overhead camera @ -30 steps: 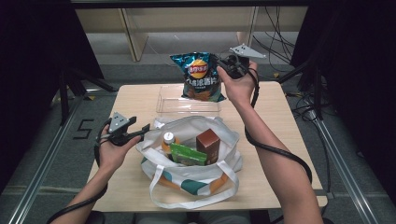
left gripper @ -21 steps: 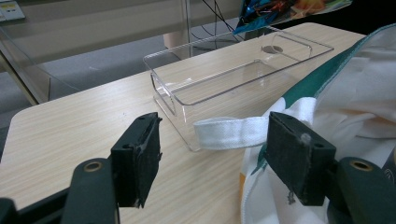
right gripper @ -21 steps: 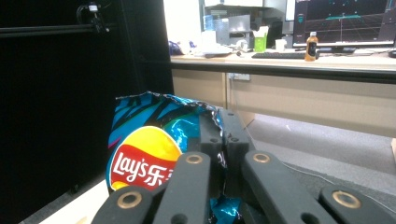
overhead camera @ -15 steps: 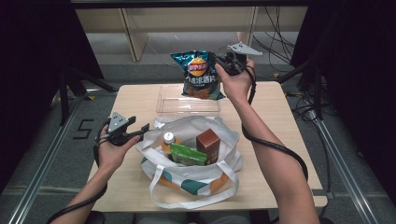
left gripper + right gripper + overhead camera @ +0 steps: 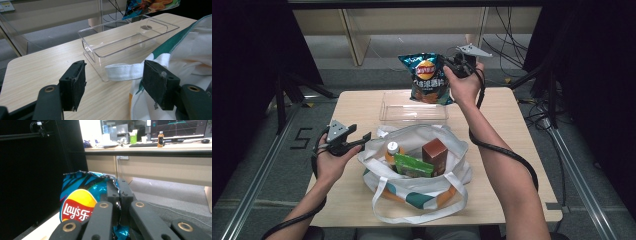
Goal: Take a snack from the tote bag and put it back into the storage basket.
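The right tongs [image 5: 451,64] are gripping the upper right edge of the crisp bag [image 5: 428,79], jaws closed flat on the foil. The bag is hanging clear of the bench [image 5: 512,130], above its far edge and just beyond the clear plastic bin [image 5: 414,107]. The bin is lying open-topped, with bare bench showing on both of its short sides.

The left tongs [image 5: 362,138] are hovering at the left rim of the white tote bag [image 5: 417,175], jaws spread wide and holding nothing. The tote is sitting at the near half of the bench, with its mouth open; a brown carton [image 5: 435,155], a green packet [image 5: 413,166] and a capped bottle [image 5: 392,150] are standing inside. One strap is hanging over the near bench edge.

The left gripper view is showing a white strap [image 5: 125,71] lying between the open jaws and touching the near wall of the bin [image 5: 120,47], a contact the high view is not resolving. The right gripper view is showing the crimped top of the bag [image 5: 82,195] pinched between the closed jaws, with a desk and monitor far behind.
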Demonstrator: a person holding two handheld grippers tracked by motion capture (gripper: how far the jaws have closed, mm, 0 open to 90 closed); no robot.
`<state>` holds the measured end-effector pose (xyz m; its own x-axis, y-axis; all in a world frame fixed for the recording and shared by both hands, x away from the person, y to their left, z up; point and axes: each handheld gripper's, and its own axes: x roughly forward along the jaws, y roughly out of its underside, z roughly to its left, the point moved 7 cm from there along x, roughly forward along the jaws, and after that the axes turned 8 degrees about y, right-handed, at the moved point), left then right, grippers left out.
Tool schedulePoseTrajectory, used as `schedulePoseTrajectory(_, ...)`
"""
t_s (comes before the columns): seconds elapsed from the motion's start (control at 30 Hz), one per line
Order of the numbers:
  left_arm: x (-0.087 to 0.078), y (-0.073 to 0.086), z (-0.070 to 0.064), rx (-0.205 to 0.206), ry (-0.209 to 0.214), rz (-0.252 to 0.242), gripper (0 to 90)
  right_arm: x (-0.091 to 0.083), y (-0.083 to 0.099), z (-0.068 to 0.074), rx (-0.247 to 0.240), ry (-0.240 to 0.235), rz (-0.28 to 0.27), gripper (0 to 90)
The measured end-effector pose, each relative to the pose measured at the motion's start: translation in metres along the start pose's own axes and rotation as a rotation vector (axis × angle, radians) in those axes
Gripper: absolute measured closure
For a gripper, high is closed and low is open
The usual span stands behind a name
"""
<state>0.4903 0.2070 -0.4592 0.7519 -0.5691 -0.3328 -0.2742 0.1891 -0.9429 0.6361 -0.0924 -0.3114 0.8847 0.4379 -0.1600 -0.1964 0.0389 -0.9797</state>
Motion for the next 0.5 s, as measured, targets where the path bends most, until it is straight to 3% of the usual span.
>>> schedulePoseTrajectory(0.1,0.000,0.000,0.000,0.002,0.000,0.000,34.5,0.004,0.003,-0.002,-0.008,0.001,0.009,90.0)
schedulePoseTrajectory(0.13,0.000,0.000,0.000,0.001,0.000,-0.001,34.5,0.004,0.003,-0.002,0.016,0.008,0.015,90.0)
schedulePoseTrajectory(0.23,0.000,0.000,0.000,0.000,0.000,-0.001,34.5,0.007,0.004,-0.004,0.010,0.003,0.009,90.0)
schedulePoseTrajectory(0.27,0.000,0.000,0.000,0.000,0.000,0.000,34.5,0.007,0.003,-0.003,0.033,0.010,0.010,90.0)
schedulePoseTrajectory(0.4,-0.001,0.000,0.001,-0.001,-0.005,0.002,34.5,0.011,0.004,-0.003,0.017,0.005,0.010,90.0)
schedulePoseTrajectory(0.5,0.000,0.000,0.000,0.001,0.004,-0.005,34.5,0.013,0.007,-0.002,0.031,0.006,0.022,90.0)
